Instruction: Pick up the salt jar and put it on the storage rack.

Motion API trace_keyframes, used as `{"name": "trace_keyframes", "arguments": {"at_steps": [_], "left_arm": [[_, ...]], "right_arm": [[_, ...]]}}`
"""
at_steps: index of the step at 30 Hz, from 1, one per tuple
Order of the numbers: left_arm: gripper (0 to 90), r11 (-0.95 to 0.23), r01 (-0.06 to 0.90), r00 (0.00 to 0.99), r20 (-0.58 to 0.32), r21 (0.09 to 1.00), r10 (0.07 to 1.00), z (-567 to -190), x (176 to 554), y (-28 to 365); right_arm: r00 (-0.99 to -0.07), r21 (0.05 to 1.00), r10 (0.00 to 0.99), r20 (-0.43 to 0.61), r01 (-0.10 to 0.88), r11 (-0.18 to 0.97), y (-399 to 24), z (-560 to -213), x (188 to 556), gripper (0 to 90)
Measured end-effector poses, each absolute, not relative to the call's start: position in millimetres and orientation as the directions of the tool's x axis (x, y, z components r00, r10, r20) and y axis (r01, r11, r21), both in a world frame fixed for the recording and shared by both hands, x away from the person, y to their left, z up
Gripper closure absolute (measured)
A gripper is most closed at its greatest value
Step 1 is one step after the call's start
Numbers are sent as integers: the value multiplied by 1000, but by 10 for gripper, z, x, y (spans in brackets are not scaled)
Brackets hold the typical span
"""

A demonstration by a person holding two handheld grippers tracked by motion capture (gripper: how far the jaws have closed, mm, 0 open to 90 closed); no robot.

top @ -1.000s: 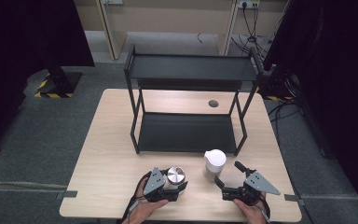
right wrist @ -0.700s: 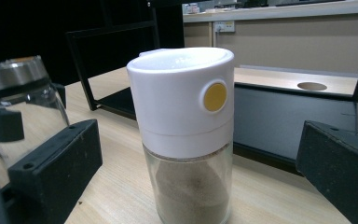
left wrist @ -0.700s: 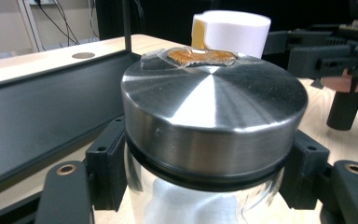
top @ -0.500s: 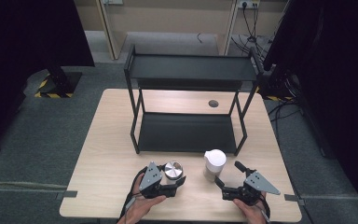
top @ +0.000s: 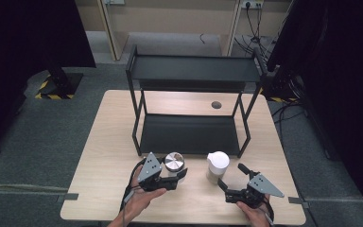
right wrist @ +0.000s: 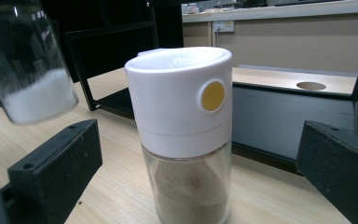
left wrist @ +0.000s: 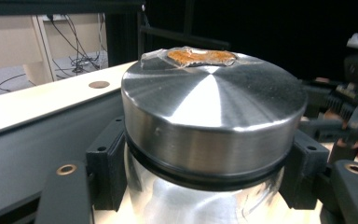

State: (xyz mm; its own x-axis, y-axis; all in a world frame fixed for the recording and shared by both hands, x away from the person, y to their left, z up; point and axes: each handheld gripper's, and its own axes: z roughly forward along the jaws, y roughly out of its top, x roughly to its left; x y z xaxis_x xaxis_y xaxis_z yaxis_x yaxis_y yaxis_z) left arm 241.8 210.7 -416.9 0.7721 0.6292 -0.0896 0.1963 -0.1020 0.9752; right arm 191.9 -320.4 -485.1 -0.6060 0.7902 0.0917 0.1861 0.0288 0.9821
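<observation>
The left hand-held gripper (top: 178,176), lower centre of the frame, grasps the steel-lidded jar (top: 174,162) clear of the surface (top: 108,142); the right hand-held gripper (top: 230,177) stands released around the white-capped shaker (top: 217,165). Next, likely, shelving the jar on the black rack (top: 189,135) beyond.

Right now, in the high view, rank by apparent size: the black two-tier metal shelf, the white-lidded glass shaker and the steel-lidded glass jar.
1. Black two-tier metal shelf, by far the largest.
2 and 3. White-lidded glass shaker and steel-lidded glass jar look about alike; the jaws cover the jar's body, so I won't rank them.
</observation>
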Motion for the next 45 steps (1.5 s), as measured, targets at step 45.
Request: {"name": "trace_keyframes", "arguments": {"at_steps": [45], "left_arm": [[306,-125,191,780,-74,974,622,-2504,3084,2186]], "right_arm": [[-605,981,790,100,191,22,-3209,-4858,1926,4]]}}
